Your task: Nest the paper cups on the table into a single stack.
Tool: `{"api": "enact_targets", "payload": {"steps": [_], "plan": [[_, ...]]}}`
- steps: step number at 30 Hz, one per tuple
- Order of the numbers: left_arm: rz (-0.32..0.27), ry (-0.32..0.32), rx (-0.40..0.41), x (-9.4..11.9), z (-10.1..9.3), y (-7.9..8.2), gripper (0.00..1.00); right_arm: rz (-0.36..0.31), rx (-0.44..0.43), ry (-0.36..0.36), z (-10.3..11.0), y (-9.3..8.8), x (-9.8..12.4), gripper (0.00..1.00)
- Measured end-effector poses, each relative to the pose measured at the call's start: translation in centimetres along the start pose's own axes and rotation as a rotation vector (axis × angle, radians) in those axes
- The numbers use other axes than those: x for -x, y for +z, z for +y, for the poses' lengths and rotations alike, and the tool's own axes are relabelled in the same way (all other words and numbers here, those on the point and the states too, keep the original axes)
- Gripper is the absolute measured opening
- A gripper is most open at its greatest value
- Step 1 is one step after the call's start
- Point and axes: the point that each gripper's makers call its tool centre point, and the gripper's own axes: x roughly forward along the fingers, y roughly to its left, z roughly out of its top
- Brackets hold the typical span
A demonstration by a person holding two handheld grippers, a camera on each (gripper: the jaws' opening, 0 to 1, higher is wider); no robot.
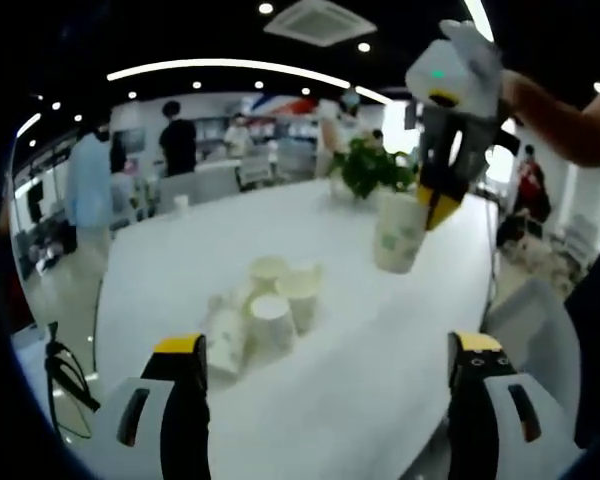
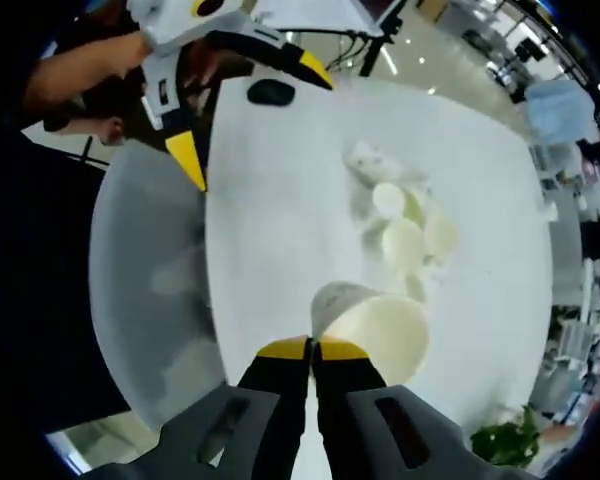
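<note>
1. White paper cup with a pale green printed pattern hangs above the table, pinched at its rim by the right gripper; in the right gripper view its wide cream-coloured mouth sits just past the yellow-tipped jaws, which are pressed together on the rim.
2. Four or so matching white paper cups are clustered near the middle of the white oval table, some upright with open mouths up, one or two lying tipped at the left of the cluster.
3. From above, that cluster lies well apart from the held cup.
4. Both yellow-tipped jaws of the left gripper stand wide apart over the table's near edge, holding nothing.
5. Beyond the held cup, a green leafy potted plant stands at the far end of the table.
</note>
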Motion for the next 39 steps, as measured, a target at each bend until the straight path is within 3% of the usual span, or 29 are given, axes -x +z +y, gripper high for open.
{"api": "enact_targets", "payload": {"steps": [19,39], "plan": [[0.016,-0.009,0.006,-2.6,1.0,0.6,0.98,0.016,-0.011,0.01,0.0,-1.2,-4.4,0.0],[-0.004,0.023,0.029,-3.4,3.4,0.5,0.98,0.053,-0.011,0.038,1.4,-1.8,-9.1,0.0]]}}
